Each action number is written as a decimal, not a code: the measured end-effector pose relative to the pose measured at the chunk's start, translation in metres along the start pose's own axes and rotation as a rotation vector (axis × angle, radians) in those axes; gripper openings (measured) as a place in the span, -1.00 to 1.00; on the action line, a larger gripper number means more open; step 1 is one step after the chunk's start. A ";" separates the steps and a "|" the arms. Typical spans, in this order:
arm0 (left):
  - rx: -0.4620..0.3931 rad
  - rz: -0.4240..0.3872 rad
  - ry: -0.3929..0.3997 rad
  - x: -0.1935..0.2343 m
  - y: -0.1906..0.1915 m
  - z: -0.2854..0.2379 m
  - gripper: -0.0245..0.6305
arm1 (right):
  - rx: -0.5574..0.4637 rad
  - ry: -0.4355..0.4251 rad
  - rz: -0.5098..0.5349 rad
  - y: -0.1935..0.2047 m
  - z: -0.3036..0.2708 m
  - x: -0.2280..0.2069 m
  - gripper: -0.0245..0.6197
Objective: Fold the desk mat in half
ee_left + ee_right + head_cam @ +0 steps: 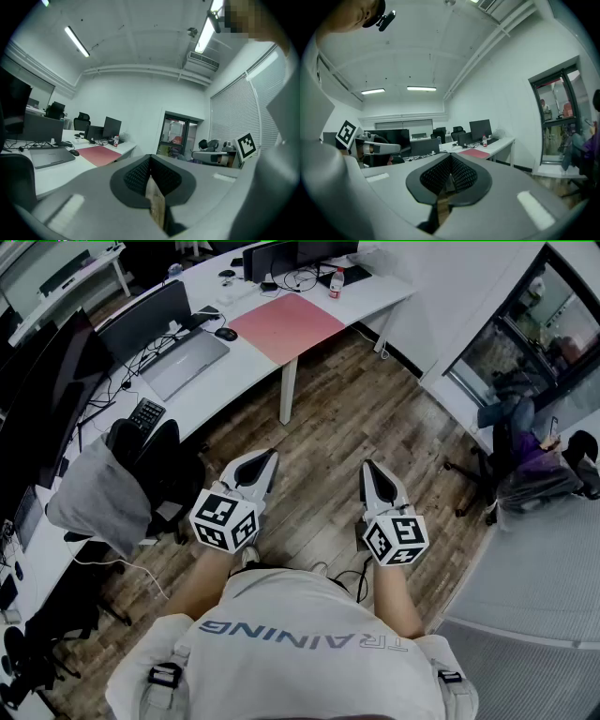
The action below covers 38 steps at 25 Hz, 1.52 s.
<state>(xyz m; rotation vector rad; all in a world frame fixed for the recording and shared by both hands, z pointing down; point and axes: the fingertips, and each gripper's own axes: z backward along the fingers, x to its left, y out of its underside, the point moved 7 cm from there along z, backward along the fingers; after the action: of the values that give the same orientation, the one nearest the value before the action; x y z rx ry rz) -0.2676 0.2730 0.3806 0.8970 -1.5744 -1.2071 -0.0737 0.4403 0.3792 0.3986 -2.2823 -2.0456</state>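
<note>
While the pink desk mat (286,326) is lying flat on the white desk (246,381), well apart from the person, the left gripper (270,457) and the right gripper (367,466) are being held low over the wooden floor (319,432) in the head view, both pointing toward the desk. In the left gripper view, the left gripper (150,158) is being shown closed with nothing between its pads, and the desk mat (98,155) is being seen far off beside a laptop (49,157). In the right gripper view, the right gripper (451,160) is likewise being shown pressed together and empty, the desk mat (476,153) appearing small in the distance. The mat is being judged thin, light and limp, likely to slide on the smooth desktop. A hold is probably best taken at the two corners of one short edge, one per gripper.
</note>
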 end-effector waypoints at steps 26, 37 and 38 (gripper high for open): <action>0.034 0.015 0.004 0.060 0.009 0.020 -0.92 | 0.020 -0.013 0.035 0.018 -0.050 0.058 -0.88; 0.032 0.043 0.020 0.127 0.007 0.023 -0.92 | 0.043 0.105 0.013 0.018 -0.083 0.066 -0.88; 0.033 0.045 0.016 0.130 0.007 0.020 -0.93 | 0.043 0.100 0.012 0.017 -0.090 0.064 -0.88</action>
<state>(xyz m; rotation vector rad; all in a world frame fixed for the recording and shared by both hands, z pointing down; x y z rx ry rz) -0.3263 0.1604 0.4164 0.8860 -1.5976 -1.1418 -0.1194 0.3406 0.3981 0.4768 -2.2682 -1.9282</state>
